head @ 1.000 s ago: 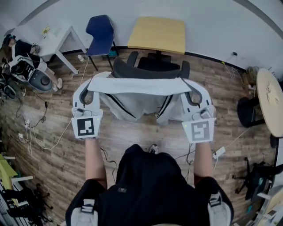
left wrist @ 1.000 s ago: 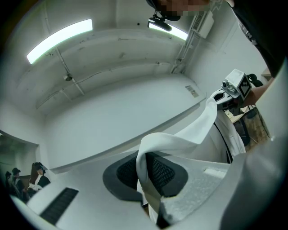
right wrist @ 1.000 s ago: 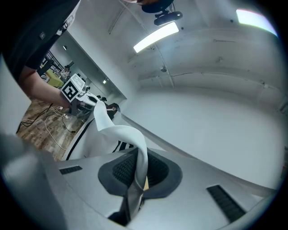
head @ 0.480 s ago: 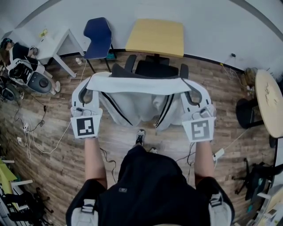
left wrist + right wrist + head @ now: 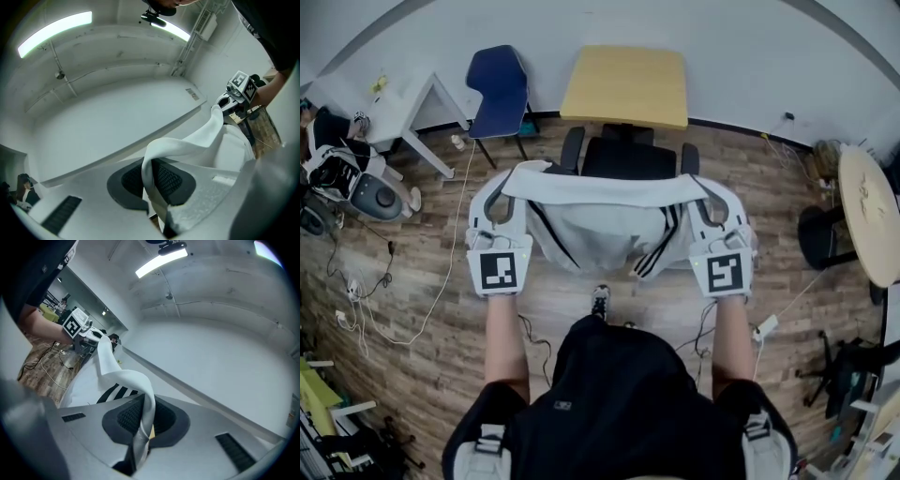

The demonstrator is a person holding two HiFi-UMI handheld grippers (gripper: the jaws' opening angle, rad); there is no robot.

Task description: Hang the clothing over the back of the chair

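**Two tongs spreading a white fabric garment with black side stripes (image 5: 600, 230)**

The left tongs (image 5: 517, 178) are clamping tight on one end of the garment's upper band. The right tongs (image 5: 698, 183) are pinching the other end the same way, and each has cloth pressed between its pads. The band is stretching level between them in the air. The rest of the garment is hanging below it over the brown wood-plank floor (image 5: 422, 309). A black office chair with armrests (image 5: 628, 157) is standing just beyond the band, though whether the cloth is touching it cannot be told. A yellow square tabletop (image 5: 628, 84) is sitting behind that chair, and a blue plastic chair (image 5: 499, 80) is standing to the left.
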